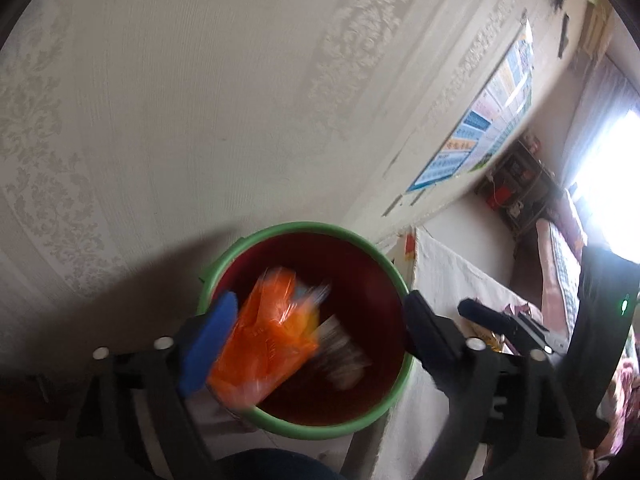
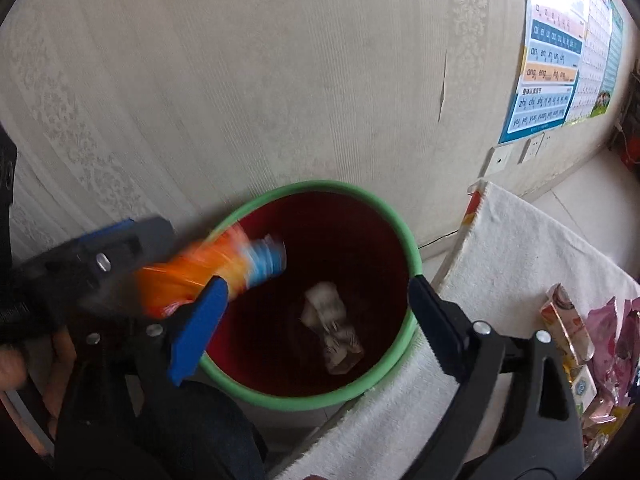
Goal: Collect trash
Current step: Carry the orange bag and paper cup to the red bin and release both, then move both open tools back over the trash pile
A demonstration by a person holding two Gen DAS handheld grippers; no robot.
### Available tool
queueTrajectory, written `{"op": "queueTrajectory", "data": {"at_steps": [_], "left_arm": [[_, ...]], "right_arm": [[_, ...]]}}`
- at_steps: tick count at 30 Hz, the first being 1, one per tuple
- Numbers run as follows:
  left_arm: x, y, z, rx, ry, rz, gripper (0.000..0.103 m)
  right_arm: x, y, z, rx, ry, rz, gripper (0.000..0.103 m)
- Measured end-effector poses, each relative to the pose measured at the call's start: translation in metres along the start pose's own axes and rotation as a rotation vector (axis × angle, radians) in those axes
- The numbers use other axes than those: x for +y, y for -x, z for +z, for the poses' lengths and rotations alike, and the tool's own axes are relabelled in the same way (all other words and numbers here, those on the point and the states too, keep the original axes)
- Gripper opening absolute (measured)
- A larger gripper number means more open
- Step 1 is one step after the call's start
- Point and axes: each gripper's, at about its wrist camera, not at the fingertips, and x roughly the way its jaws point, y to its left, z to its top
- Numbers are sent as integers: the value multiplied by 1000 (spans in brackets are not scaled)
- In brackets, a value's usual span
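My left gripper (image 1: pixel 316 320) has its jaws spread wide over the green-rimmed bin (image 1: pixel 224 258), and the orange wrapper (image 1: pixel 266 338) sits blurred just inside its blue finger pad, over the bin mouth; I cannot tell if the pad touches it. My right gripper (image 2: pixel 316 312) is wide open and empty above the same bin, crumpled paper (image 2: pixel 334 326) lying between its fingers, more wrappers (image 2: pixel 568 328) on the white towel (image 2: pixel 516 248) beyond its right finger.
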Motion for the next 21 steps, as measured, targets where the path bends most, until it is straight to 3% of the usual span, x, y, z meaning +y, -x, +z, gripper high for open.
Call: {"op": "queueTrajectory", "data": {"at_steps": [4, 17, 21], "left_arm": [[8, 4, -3, -8, 17, 8, 95], [-22, -5, -24, 39, -18, 40, 95], [-42, -8, -38, 56, -65, 7, 95]], "right_arm": [[-3, 3, -9, 6, 14, -30, 98], [-33, 44, -42, 8, -49, -105, 98], [-44, 60, -57, -2, -74, -131, 98]]}}
